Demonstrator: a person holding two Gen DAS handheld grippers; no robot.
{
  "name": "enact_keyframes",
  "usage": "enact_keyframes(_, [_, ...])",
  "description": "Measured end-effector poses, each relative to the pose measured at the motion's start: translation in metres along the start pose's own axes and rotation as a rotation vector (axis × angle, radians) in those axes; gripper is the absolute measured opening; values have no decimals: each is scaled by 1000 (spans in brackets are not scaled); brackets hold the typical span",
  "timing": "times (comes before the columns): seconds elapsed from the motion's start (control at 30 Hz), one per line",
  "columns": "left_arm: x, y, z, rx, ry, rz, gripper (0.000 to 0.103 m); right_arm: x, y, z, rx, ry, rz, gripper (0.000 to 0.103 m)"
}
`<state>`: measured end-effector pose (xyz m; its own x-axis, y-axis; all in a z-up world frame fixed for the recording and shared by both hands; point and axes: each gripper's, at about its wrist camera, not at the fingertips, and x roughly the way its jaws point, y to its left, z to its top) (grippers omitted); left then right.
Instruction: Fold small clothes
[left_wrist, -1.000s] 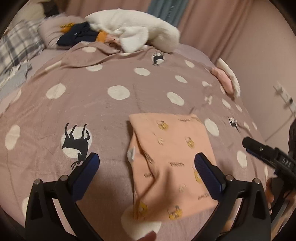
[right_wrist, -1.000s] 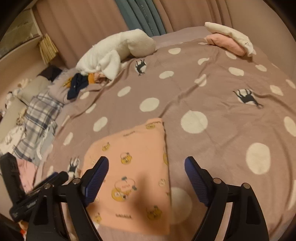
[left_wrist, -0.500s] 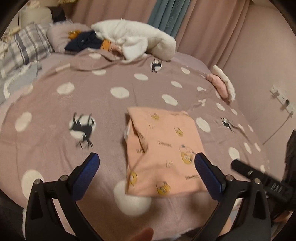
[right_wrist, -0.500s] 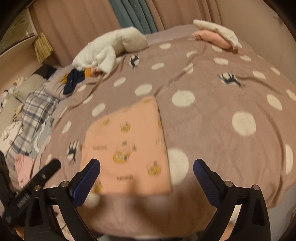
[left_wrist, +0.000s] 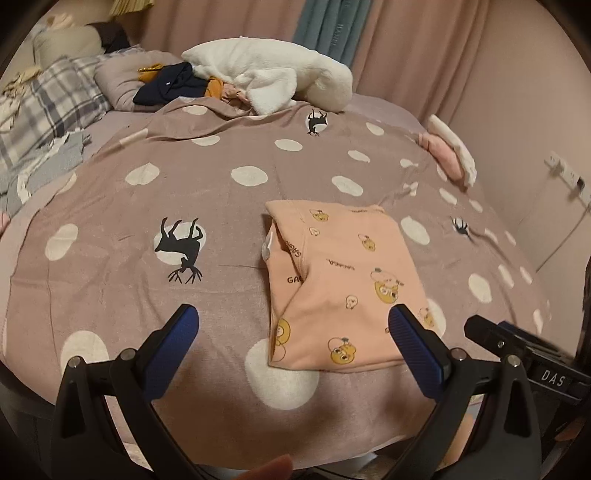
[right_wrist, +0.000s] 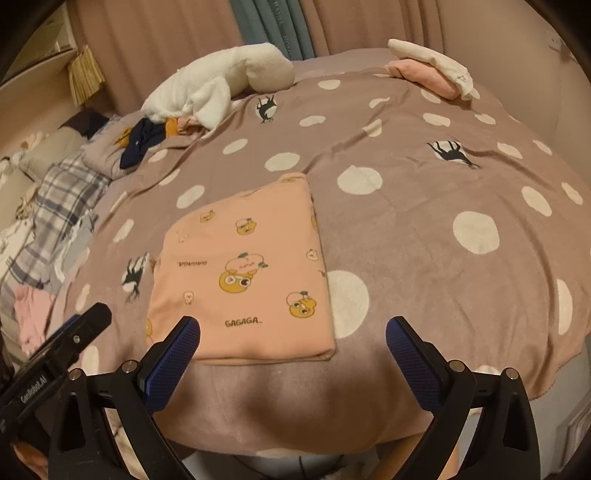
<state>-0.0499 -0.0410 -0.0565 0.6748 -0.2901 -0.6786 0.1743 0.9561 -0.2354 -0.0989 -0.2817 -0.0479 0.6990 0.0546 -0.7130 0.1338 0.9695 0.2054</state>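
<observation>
The peach shirt (right_wrist: 243, 269) lies folded flat on the bed (right_wrist: 424, 236) just ahead of my right hand-held gripper (right_wrist: 293, 341) and left hand-held gripper (left_wrist: 294, 332), both wide and empty, while a heap of clothes (left_wrist: 177, 83) far ahead looks unfolded.

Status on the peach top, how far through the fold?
Done: the peach garment lies folded into a flat rectangle on the dotted bedspread. In hand: nothing; left gripper and right gripper are both open, clear of it. Left: an unfolded pile near the pillows, maybe next.
</observation>
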Motion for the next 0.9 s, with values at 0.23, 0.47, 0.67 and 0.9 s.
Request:
enact_keyframes(0.23, [-1,-1,-2,6,-1,-4,103,-3,7,-4,-24,-5,-14,100])
enact_keyframes(0.47, [0,-2,-2,0,2,-4,103,-4,7,-4,-20,-6,-19,100])
enact_keyframes(0.67, [-2,-3,-2,-11,-3,-40,103,-6,7,-4,-19,-17,-18,100])
enact_keyframes(0.9, [-7,-2,-1,-26,-20,-62,103,-7,9,-5,-28,-28,-19,100])
